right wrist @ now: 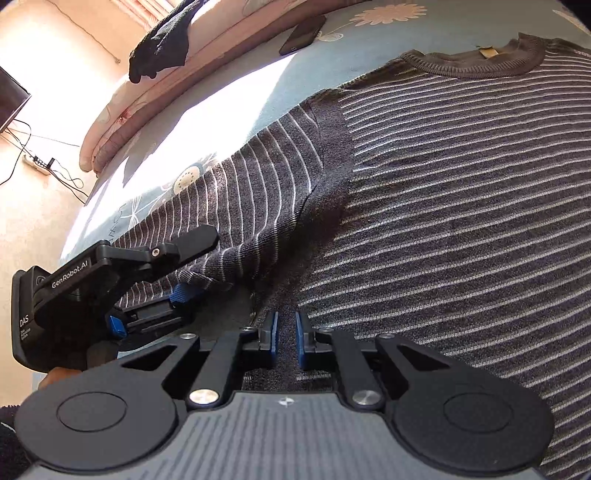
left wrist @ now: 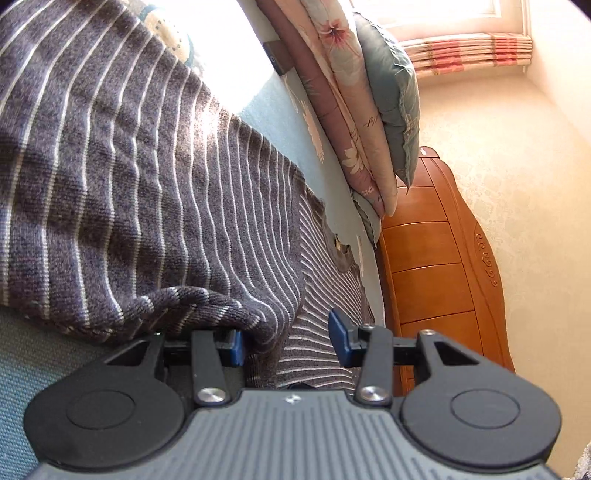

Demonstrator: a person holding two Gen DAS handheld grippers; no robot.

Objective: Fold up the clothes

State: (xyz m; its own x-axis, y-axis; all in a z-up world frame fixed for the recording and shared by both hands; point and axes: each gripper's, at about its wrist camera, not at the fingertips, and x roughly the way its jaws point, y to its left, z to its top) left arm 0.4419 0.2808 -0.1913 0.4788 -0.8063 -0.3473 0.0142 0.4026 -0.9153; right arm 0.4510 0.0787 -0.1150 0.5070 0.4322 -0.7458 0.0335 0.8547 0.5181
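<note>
**foldnoob:** Spread across the bed (right wrist: 258,85), on the blue flowered sheet, is the grey striped sweater (right wrist: 461,221), collar (right wrist: 476,64) at the far end and one sleeve (right wrist: 266,192) lying out to the side. Where are the grippers?

**linenlurker:** Left gripper (left wrist: 291,341) sits at the sleeve's rolled edge with its jaws apart. A hump of knit brushes one blue pad (left wrist: 236,347); the other pad stands clear, so nothing is pinched. From the right wrist view you see it low beside the sleeve.

**foldnoob:** And the right one?

**linenlurker:** Right gripper (right wrist: 286,339) hangs over the sweater body near the armpit, jaws nearly together with a thin gap. Can't tell if cloth is caught in it.

**foldnoob:** Other stuff around?

**linenlurker:** Phone (right wrist: 303,35) on the sheet, folded floral quilt (left wrist: 332,92) and pillow (left wrist: 395,99) against the wooden headboard (left wrist: 436,266), dark garment (right wrist: 162,40) on the quilt.
</note>
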